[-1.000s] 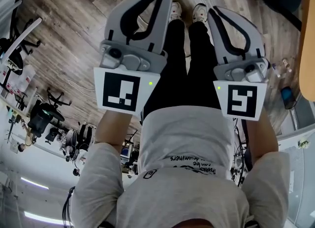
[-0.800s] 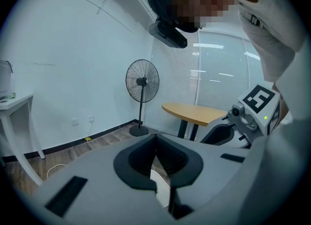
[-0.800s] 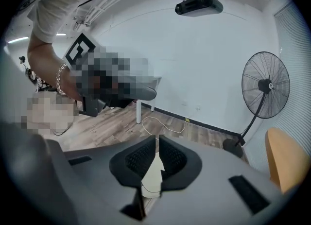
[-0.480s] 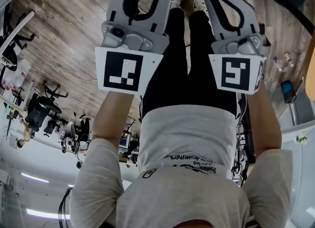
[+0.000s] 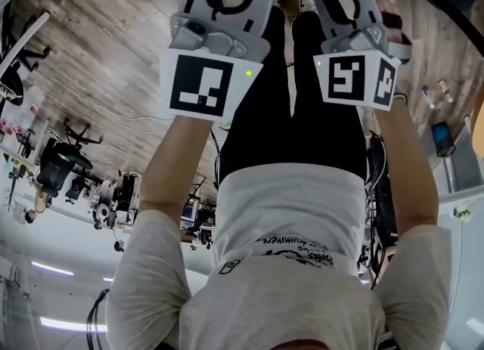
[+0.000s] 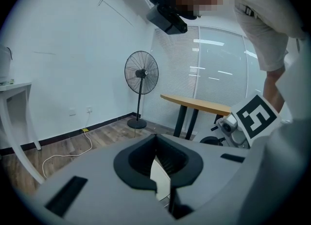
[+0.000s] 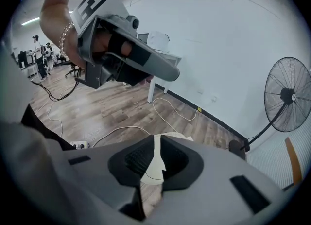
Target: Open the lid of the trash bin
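**Item counts.** 2 grey plastic grippers: 1 left gripper (image 6: 156,141) and 1 right gripper (image 7: 155,144). The right gripper's jaws are opening, with nothing pressed between them. 2 white cubes with black square markers, 1 per gripper: left cube (image 5: 203,84), right cube (image 5: 348,78). 1 white rounded trash bin (image 7: 150,168). 1 black pedestal fan with a round wire cage (image 6: 141,73). 2 counters: 1 wood-topped counter on black legs (image 6: 197,104) and 1 white counter (image 6: 14,87). 1 white power strip (image 7: 80,145) on 1 wooden plank floor (image 7: 112,107).
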Demonstrator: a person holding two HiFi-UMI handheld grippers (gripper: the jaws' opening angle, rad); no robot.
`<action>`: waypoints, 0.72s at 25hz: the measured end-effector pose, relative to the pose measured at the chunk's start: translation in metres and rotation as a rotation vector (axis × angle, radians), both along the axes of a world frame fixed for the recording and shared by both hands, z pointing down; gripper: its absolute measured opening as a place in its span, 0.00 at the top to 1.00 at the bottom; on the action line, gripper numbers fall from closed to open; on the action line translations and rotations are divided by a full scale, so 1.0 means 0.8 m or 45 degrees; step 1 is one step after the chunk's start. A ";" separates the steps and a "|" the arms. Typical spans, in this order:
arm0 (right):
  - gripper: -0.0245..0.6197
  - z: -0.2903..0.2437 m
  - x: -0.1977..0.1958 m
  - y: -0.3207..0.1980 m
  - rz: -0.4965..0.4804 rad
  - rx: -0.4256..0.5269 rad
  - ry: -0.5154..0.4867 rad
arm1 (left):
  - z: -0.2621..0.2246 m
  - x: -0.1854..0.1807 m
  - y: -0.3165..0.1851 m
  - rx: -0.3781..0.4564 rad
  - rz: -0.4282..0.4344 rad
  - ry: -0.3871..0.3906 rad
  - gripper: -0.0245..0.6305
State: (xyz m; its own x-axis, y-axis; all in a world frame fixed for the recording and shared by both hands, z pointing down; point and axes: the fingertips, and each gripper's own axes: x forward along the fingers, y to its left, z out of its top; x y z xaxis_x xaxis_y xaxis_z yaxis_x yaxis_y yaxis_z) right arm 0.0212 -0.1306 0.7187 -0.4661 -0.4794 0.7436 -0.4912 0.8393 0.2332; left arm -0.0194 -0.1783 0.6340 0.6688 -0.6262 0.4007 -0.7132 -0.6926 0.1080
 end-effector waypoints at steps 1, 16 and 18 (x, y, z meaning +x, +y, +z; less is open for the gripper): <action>0.89 0.008 -0.001 0.000 -0.004 -0.006 0.009 | 0.005 0.000 0.000 0.001 0.001 -0.001 0.94; 0.88 0.149 -0.014 0.014 -0.072 -0.142 0.177 | 0.080 -0.004 -0.007 -0.054 0.011 -0.034 0.94; 0.88 0.165 -0.014 0.020 -0.091 -0.161 0.205 | 0.088 -0.005 -0.003 -0.064 0.008 -0.034 0.94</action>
State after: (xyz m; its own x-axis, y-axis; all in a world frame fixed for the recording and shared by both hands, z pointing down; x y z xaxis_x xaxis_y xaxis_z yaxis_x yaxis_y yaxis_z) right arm 0.0097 -0.1148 0.8508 -0.3657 -0.3473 0.8635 -0.3941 0.8983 0.1944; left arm -0.0232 -0.1809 0.7047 0.6614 -0.6003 0.4497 -0.7117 -0.6915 0.1237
